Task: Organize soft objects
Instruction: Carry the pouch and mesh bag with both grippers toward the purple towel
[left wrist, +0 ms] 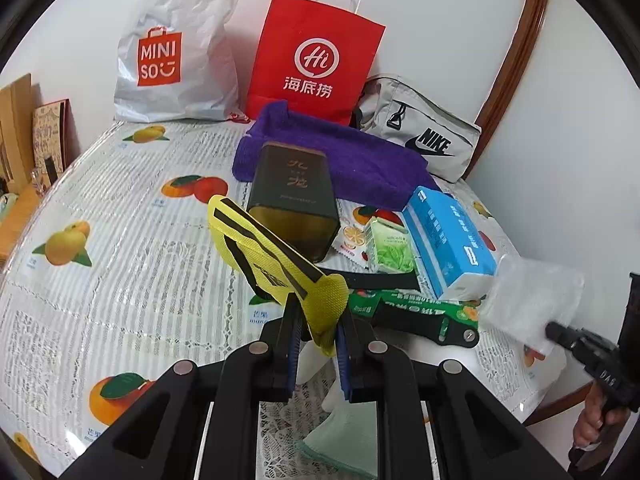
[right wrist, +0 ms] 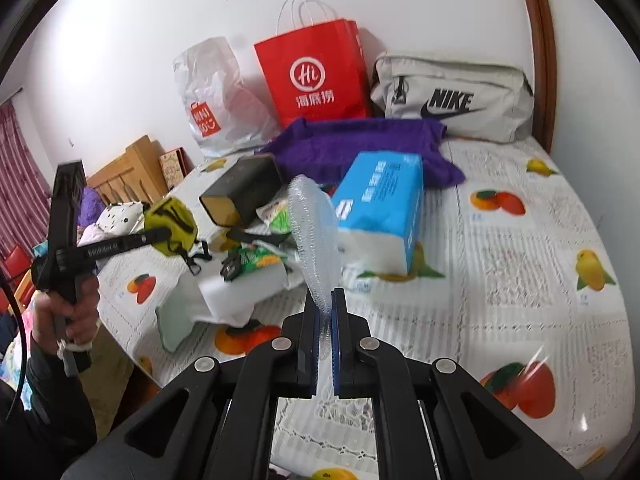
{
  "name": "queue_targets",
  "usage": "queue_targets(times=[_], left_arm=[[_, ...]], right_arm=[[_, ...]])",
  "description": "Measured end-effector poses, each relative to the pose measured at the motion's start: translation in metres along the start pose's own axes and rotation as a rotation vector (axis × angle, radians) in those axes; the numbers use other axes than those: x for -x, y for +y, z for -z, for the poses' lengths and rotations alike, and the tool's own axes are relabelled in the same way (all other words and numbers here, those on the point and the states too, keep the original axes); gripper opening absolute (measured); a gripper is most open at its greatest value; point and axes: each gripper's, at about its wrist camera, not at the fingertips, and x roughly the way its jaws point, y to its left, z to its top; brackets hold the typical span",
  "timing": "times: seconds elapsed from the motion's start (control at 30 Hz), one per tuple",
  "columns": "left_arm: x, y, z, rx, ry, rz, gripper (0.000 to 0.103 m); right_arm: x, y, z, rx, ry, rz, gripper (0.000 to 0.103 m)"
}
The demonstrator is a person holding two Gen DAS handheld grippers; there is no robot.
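Note:
My left gripper [left wrist: 318,322] is shut on a yellow padded strap with black stripes [left wrist: 276,256] and holds it above the table; it shows in the right wrist view as a yellow bundle [right wrist: 172,220]. My right gripper [right wrist: 325,312] is shut on a clear bubble-wrap sheet [right wrist: 314,232], lifted over the table; it also shows at the right of the left wrist view [left wrist: 528,300]. A purple towel [left wrist: 340,156] lies at the back. A blue tissue pack [right wrist: 380,208] and a white cloth [right wrist: 236,292] lie in the pile.
A dark tin box [left wrist: 292,196], a green tea carton [left wrist: 390,250] and a green snack packet [left wrist: 416,308] sit in the pile. A Miniso bag [left wrist: 172,48], a red paper bag [left wrist: 316,56] and a grey Nike bag [left wrist: 420,136] stand against the wall. The fruit-print tablecloth [right wrist: 520,280] stretches right.

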Motion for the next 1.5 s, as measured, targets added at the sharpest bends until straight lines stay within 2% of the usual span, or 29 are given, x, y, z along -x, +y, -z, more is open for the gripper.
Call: queue_targets(times=[0.2, 0.5, 0.7, 0.87, 1.0, 1.2, 1.5], left_arm=[[-0.002, -0.008, -0.013, 0.008, 0.015, -0.025, 0.015], [0.011, -0.017, -0.043, -0.008, -0.01, -0.031, 0.015], [0.009, -0.021, -0.07, -0.023, -0.035, -0.033, 0.015], [0.001, -0.021, -0.094, -0.031, -0.037, -0.042, 0.015], [-0.005, -0.021, -0.116, -0.037, -0.043, -0.04, 0.015], [-0.028, -0.021, -0.148, -0.061, -0.041, -0.041, 0.015], [-0.094, -0.022, -0.194, -0.104, -0.005, -0.014, 0.015]], right_arm=[[-0.005, -0.011, 0.001, -0.028, 0.008, -0.023, 0.005], [0.0, -0.015, -0.025, -0.004, -0.02, -0.04, 0.005], [-0.007, -0.019, -0.054, -0.006, -0.031, -0.041, 0.005], [-0.015, -0.021, -0.087, 0.007, -0.053, -0.015, 0.005], [-0.021, -0.023, -0.116, 0.011, -0.086, -0.026, 0.005], [-0.044, -0.029, -0.155, 0.013, -0.108, -0.019, 0.005], [-0.104, -0.044, -0.195, 0.031, -0.078, 0.075, 0.005]])
